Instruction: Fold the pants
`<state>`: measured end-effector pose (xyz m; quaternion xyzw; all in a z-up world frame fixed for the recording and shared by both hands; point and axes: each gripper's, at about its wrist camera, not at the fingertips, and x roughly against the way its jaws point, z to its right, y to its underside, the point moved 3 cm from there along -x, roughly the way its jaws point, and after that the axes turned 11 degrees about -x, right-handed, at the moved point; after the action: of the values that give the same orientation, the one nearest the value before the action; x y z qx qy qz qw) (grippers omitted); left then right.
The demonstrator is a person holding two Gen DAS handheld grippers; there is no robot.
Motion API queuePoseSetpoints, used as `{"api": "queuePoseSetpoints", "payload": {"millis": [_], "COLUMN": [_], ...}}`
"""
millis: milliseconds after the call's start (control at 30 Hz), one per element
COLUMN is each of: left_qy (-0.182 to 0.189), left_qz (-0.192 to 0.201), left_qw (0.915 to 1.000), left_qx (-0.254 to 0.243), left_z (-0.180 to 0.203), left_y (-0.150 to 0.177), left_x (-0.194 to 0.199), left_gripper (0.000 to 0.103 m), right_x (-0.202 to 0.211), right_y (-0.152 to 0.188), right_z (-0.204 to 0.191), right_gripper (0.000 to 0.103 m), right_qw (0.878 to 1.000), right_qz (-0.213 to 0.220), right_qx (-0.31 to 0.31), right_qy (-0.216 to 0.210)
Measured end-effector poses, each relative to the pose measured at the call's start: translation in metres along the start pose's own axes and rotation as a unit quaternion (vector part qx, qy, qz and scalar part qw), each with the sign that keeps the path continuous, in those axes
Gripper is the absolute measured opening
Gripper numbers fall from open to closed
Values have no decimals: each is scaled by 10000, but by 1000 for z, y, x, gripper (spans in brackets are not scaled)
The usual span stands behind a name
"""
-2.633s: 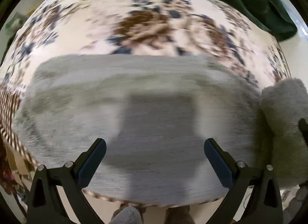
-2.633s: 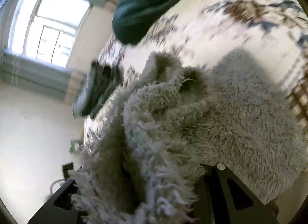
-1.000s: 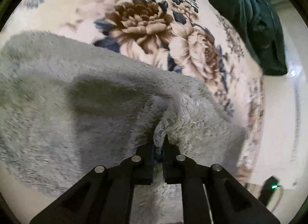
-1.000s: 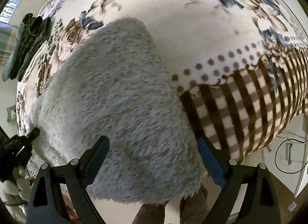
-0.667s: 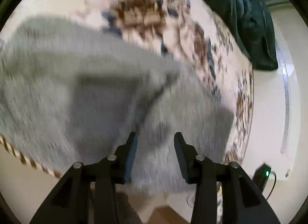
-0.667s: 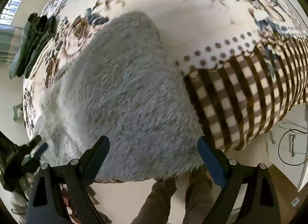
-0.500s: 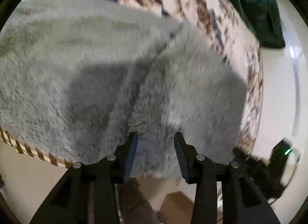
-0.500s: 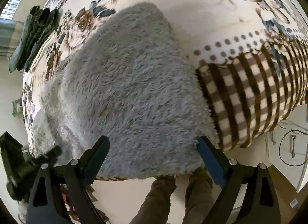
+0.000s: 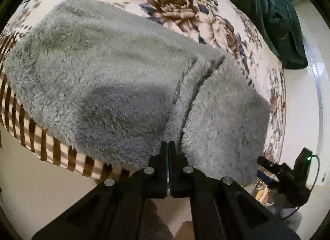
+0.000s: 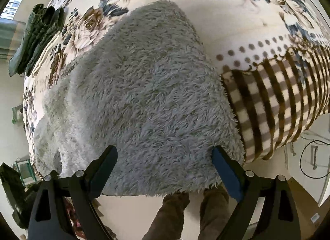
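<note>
Fluffy grey pants [image 9: 115, 79] lie folded on a floral blanket, with a seam running down between two flaps. They also fill the middle of the right wrist view [image 10: 148, 103], hanging a little over the bed's front edge. My left gripper [image 9: 168, 147] is shut with nothing between its fingers, just at the pants' near edge. My right gripper [image 10: 165, 157] is open and empty, above the pants' near edge.
The floral blanket [image 9: 185, 12] with a brown checked border [image 10: 278, 99] covers the bed. A dark green garment [image 9: 266, 17] lies at the back right. Folded dark green clothes [image 10: 35, 35] lie at the far side. My right gripper shows in the left wrist view [image 9: 284, 176].
My left gripper let go of the pants, opened partway, then shut empty and drew back toward the bed edge. My right gripper stayed open and pulled back slightly.
</note>
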<state>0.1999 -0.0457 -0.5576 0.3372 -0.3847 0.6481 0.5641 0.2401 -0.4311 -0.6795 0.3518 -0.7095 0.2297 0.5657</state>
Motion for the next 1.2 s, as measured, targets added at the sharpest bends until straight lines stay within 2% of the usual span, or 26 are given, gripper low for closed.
{"api": "queuePoseSetpoints", "payload": {"millis": [67,100,167,233,267,400,433,467,500,533,600,667,767,833,900,967,1000,1067,1100,1200], "left_qy": [263,328,493,675,704,548,528,412,336,329,232,226,178,434,539,516,549,471,462,501], "left_qz": [137,184,214,345,374,173,154,131,46,46,353,471,359,190,68,153,339,524,632,867], "left_qw": [9993,9988,9979,9967,9967,9970,9962,9958,9950,9949,9946,9957,9985,9989,9985,9985,9978,9972,9966,9950], "left_qx": [242,315,370,278,135,-514,-675,-812,-938,-949,-949,-762,-364,-48,22,-74,-139,-247,-275,32], "left_z": [-1,1,9,24,31,65,70,72,73,72,64,51,27,17,14,19,21,24,23,6], "left_y": [-7,-14,-32,-57,-67,-100,-105,-107,-107,-105,-100,-97,-92,-91,-93,-94,-92,-88,-82,-63], "left_x": [9,9,4,-3,-8,-46,-56,-62,-67,-66,-45,-31,-35,-51,-61,-56,-48,-34,-24,1], "left_gripper": [1,4,23,67,69,68,59,37,4,4,4,4,4,8,9,17,26,61,86,88], "right_x": [2,2,2,3,3,1,-1,-2,-3,-3,-3,-3,-7,-10,-10,-10,-9,-5,-4,0], "right_y": [0,-1,-2,-5,-7,-17,-19,-21,-22,-24,-25,-26,-27,-27,-25,-23,-22,-20,-20,-18], "right_z": [0,0,0,0,0,-6,-6,-6,-6,-5,-6,-7,-6,-6,-9,-13,-16,-21,-25,-34], "right_gripper": [95,95,95,95,95,95,95,95,95,95,95,95,95,95,95,98,103,103,103,103], "right_qw": [10000,10000,10000,9998,9997,9985,9982,9982,9981,9980,9979,9979,9978,9976,9972,9961,9950,9921,9904,9880], "right_qz": [13,24,60,137,170,311,304,304,304,300,326,338,307,282,321,381,451,648,728,815], "right_qx": [-40,-40,-34,-18,-12,38,31,11,-20,-41,-56,-63,-42,-29,59,203,292,490,589,745], "right_qy": [-59,-44,-7,122,192,460,507,521,532,561,550,544,594,630,674,772,841,951,1021,1077]}}
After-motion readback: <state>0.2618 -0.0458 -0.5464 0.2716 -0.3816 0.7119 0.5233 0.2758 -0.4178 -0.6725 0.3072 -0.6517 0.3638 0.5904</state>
